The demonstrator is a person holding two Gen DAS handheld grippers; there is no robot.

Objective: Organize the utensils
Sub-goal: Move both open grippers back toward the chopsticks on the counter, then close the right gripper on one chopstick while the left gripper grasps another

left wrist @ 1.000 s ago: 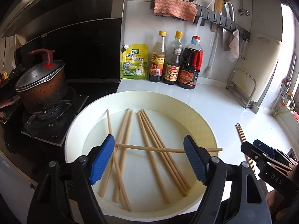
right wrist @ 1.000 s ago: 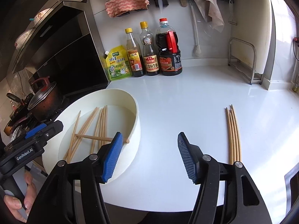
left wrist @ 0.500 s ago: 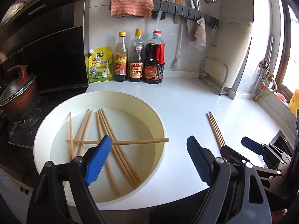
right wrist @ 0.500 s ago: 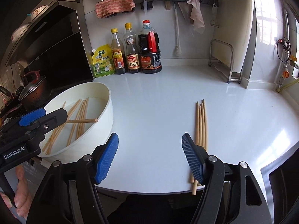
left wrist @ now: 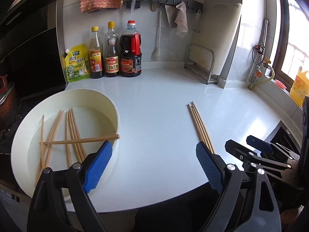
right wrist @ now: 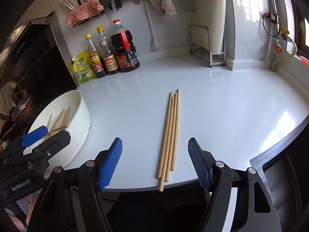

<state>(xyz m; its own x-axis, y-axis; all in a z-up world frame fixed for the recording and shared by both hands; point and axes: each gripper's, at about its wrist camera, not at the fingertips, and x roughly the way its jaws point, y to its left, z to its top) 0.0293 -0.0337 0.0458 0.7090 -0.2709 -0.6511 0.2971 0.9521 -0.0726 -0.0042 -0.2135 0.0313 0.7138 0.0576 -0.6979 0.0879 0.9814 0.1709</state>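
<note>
A: Left gripper: jaws apart and just been opening wider, nothing between them; it hangs over the counter between the basin and the four chopsticks

B: Right gripper: jaws apart, widened within the last second; the near ends of those four chopsticks lie between the pads on the counter, untouched; the sticks lie side by side, one end past the counter edge

A: Basin at the counter's left end holds more chopsticks; most lie lengthwise, one crosses them with its tip on the rim; sauce bottles stand at the back wall
</note>
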